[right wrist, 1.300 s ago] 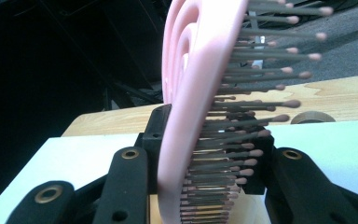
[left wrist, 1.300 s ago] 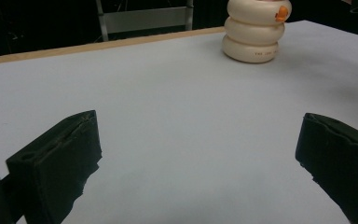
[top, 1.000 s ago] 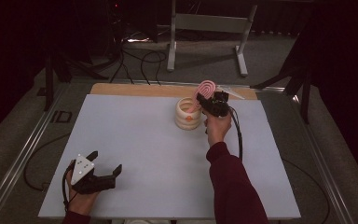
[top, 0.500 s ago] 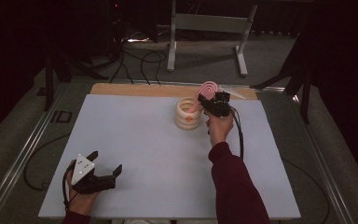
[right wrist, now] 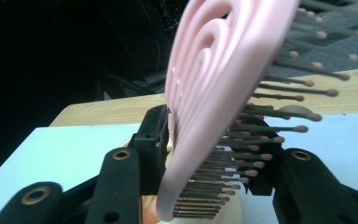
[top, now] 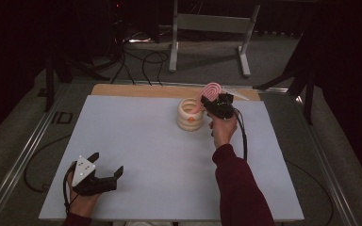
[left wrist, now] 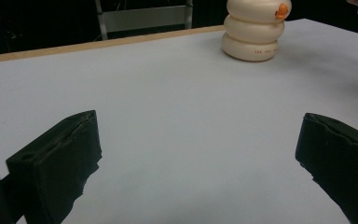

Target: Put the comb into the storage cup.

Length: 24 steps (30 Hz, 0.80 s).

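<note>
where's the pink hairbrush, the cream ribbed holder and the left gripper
pink hairbrush [right wrist: 205, 93], right gripper view, on the back of its head
cream ribbed holder [top: 188, 121], high view, on its outer wall
left gripper [top: 107, 172], high view, midway between the tips of its open jaws

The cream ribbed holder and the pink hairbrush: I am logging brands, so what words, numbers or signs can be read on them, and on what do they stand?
Cream ribbed three-ring holder: a short row of small red marks on its lowest ring, too small and blurred to read.
Pink plastic hairbrush with dark bristles: no text or sign visible.
</note>
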Motion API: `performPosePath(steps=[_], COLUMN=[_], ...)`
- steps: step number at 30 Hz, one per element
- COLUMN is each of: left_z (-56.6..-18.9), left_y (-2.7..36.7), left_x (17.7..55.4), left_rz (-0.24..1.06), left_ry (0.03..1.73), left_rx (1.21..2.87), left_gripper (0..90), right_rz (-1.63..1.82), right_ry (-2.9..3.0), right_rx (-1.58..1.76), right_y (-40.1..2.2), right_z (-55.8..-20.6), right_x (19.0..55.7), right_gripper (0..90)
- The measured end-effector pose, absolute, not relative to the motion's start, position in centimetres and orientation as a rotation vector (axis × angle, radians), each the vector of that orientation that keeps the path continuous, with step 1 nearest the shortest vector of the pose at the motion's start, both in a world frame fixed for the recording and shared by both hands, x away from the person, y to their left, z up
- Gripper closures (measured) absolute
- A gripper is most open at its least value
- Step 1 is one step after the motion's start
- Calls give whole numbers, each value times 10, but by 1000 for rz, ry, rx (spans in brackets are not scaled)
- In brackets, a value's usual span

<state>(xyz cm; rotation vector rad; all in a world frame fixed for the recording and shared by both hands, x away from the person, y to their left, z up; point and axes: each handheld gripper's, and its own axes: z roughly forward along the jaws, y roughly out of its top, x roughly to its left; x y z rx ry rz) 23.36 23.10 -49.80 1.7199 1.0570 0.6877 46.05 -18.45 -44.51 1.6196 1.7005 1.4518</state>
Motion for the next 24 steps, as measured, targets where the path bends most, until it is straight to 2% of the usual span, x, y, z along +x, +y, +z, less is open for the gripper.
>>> performPosePath(steps=[16,17,21,24], left_z=[-498,-498,-498,-498], left_y=[231,231,231,231], left_x=[233,233,233,233], left_rz=[688,689,689,689], left_ry=[1058,1057,1058,1058], left_rx=[1720,1720,1719,1720], left_gripper=[9,9,9,9], right_rz=[1368,1341,1322,1308], right_ry=[1805,1830,1841,1860], right_rx=[1565,1552,1544,1535], right_y=[-188,-188,-188,-189], right_z=[-442,-442,-442,-440], right_x=[459,458,458,456], right_gripper=[416,380,345,263])
